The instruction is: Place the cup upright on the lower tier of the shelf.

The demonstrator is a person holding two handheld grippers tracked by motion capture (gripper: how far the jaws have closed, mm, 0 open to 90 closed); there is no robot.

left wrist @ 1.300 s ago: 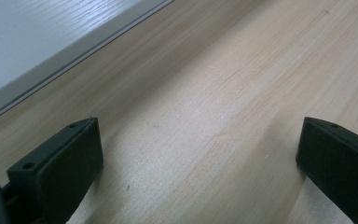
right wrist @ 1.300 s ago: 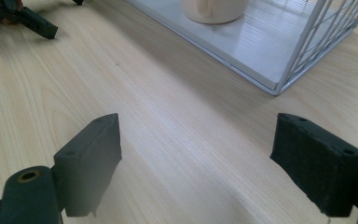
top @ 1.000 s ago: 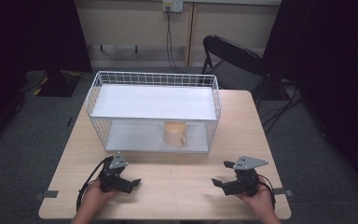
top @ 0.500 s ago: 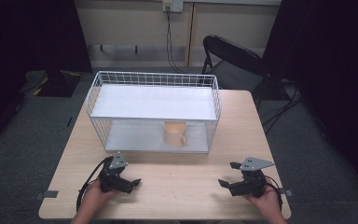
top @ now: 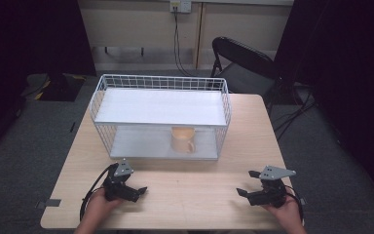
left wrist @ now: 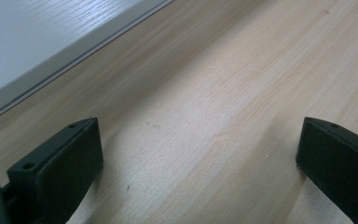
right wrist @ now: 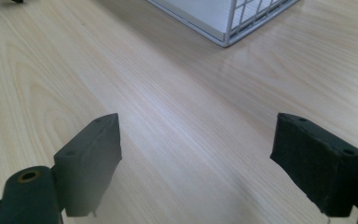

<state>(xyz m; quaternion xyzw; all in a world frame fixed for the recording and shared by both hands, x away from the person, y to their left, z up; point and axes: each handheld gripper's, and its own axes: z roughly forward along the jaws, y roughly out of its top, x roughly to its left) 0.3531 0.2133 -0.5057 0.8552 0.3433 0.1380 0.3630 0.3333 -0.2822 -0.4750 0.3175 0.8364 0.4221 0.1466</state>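
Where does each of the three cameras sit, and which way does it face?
High view: above the person's side, looking forward and down on the table, wire rack and cup; both hands and tools show.
Left gripper view: rides the left tool, low over the tabletop; its open jaws show.
Right gripper view: rides the right tool, facing a rack corner; its open jaws show.
Shared: high and right views both show the rack.

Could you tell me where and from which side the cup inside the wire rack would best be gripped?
Probably by the handle or near rim of the cup, coming from the person's side. It stands upright on the lower shelf of the wire rack, handle facing forward; the upper shelf blocks a top approach, and the front looks open.
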